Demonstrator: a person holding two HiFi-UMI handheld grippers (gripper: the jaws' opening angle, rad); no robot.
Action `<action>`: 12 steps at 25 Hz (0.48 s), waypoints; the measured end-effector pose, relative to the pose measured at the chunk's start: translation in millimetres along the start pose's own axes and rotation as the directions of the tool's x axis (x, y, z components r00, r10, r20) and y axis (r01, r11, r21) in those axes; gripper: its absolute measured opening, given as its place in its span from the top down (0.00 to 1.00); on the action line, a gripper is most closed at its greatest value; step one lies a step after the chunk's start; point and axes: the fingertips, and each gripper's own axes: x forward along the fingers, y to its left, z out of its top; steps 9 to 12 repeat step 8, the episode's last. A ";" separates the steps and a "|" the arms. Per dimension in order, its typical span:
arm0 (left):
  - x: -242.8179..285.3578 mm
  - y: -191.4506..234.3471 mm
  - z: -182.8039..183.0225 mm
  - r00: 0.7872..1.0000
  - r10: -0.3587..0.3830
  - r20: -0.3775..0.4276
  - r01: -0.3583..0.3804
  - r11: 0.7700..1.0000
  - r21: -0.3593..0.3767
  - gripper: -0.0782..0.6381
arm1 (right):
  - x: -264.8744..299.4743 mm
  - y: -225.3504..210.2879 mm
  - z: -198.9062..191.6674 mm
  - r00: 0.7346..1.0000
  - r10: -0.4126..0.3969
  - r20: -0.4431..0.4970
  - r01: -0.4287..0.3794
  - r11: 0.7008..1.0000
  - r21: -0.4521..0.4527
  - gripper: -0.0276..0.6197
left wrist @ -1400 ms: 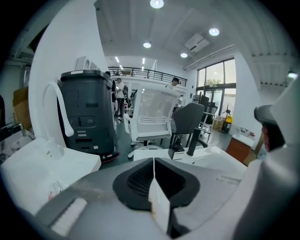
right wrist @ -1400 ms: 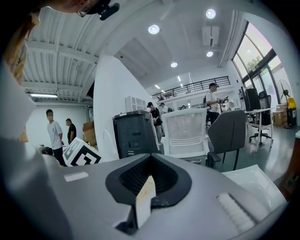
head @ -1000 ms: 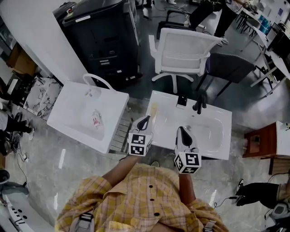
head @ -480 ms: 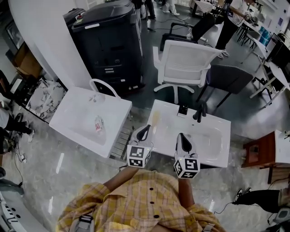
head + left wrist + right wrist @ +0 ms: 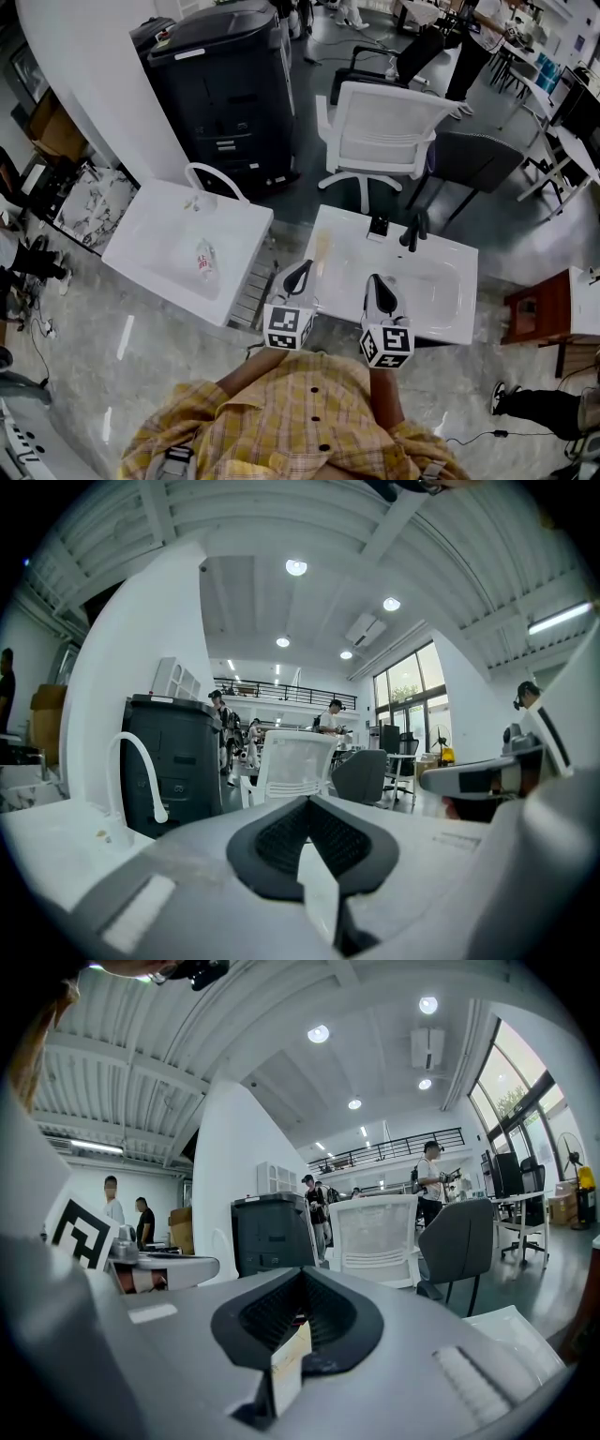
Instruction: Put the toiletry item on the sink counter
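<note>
Head view: bottle (image 5: 203,261) lying on sink (image 5: 150,236), middle left of frame.
Left gripper (image 5: 301,268) and right gripper (image 5: 375,281) at lower centre, jaws pressed together, empty, well apart from bottle. Fitting either ahead of pickup or after placing.

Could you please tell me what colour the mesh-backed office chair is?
The chair is white, seen most clearly in the head view.

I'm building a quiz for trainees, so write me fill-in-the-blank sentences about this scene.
The toiletry item lies in the sink whose faucet is ___.
The other sink has a faucet coloured ___.
The left gripper and the right gripper both have jaws ___, holding nothing.
Missing words: white; black; shut.
</note>
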 end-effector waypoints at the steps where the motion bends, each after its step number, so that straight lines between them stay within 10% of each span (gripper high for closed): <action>1: -0.8 -1.0 0.1 1.000 0.000 0.000 0.000 1.000 0.000 0.89 | -1.1 0.1 0.3 1.000 0.001 0.000 -0.001 1.000 0.002 0.96; 12: 7.6 2.8 7.4 1.000 0.003 0.031 -0.004 0.999 0.033 0.89 | 9.0 -5.8 7.1 1.000 -0.003 0.030 0.003 1.000 0.000 0.96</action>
